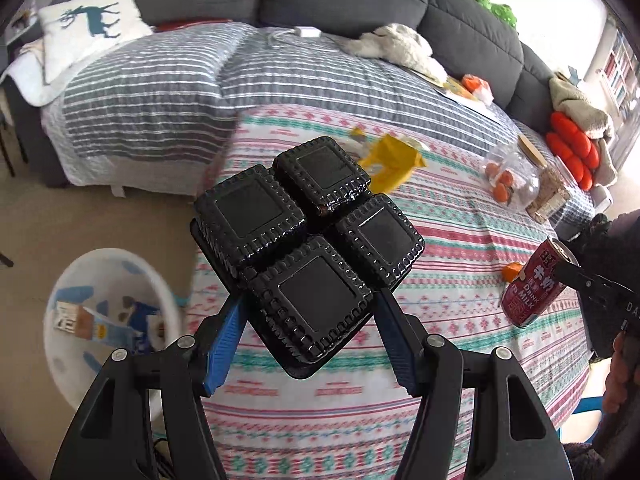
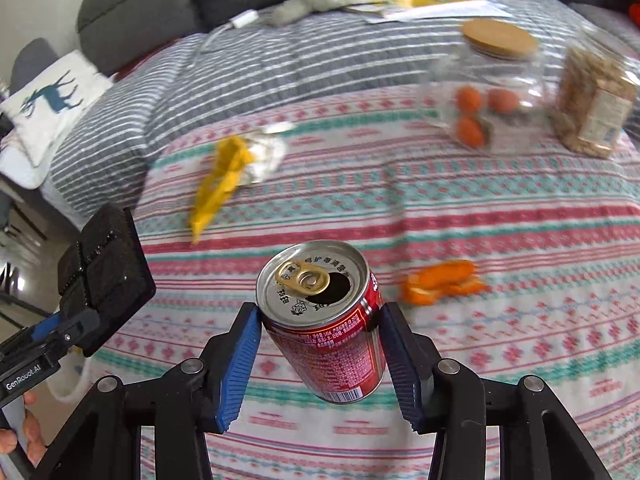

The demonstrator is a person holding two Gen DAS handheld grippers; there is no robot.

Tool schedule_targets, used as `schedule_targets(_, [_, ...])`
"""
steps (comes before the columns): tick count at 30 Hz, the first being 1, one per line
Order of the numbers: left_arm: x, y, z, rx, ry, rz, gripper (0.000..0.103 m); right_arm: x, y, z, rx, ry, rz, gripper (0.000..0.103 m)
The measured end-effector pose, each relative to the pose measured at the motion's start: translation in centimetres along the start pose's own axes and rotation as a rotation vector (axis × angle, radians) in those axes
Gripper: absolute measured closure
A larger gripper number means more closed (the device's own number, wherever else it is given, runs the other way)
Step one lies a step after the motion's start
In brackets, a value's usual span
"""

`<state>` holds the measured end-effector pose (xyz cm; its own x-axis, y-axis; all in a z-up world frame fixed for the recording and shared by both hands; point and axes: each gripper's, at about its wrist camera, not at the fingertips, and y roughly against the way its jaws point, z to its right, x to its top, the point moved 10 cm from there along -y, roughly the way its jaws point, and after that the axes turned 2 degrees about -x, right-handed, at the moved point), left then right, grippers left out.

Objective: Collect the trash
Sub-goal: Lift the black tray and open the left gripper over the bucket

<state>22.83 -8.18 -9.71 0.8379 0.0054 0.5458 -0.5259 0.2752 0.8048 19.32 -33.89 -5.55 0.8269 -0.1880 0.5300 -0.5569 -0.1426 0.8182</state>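
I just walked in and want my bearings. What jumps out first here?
A black tray with four square cups is clamped in the left gripper, above the patterned cloth. The right gripper holds an opened red can. A white bin with trash sits on the floor, left.

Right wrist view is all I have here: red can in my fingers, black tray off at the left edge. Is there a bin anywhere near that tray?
Observer: Yes. The left wrist view shows a white basket on the floor beside the table's edge, below and left of the black tray.
Operator: Anything in it already?
Observer: A carton with blue and brown print lies inside.
Operator: Is the tray properly gripped?
Observer: The left gripper has its blue fingers on two opposite sides of the tray, which shows four ridged square compartments.
Operator: Any trash left that I can't see?
Observer: None extra; the yellow wrapper and orange peel are in your view too.
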Motion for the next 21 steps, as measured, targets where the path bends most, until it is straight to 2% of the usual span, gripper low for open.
schedule_targets(13, [-1.4, 3.5, -12.8, 0.132, 0.155, 0.004, 0.035, -0.6, -3.0, -10.7, 0.091, 0.13, -0.024, 0.05])
schedule_targets(18, [-2.6, 3.6, -16.7, 0.215, 0.159, -0.029, 0.034, -0.9, -3.9, -12.8, 0.104, 0.156, -0.03, 0.05])
schedule_targets(21, [-3.5, 2.6, -17.8, 0.229, 0.125, -0.09, 0.033, -1.0, -4.2, -13.7, 0.111, 0.167, -0.035, 0.05])
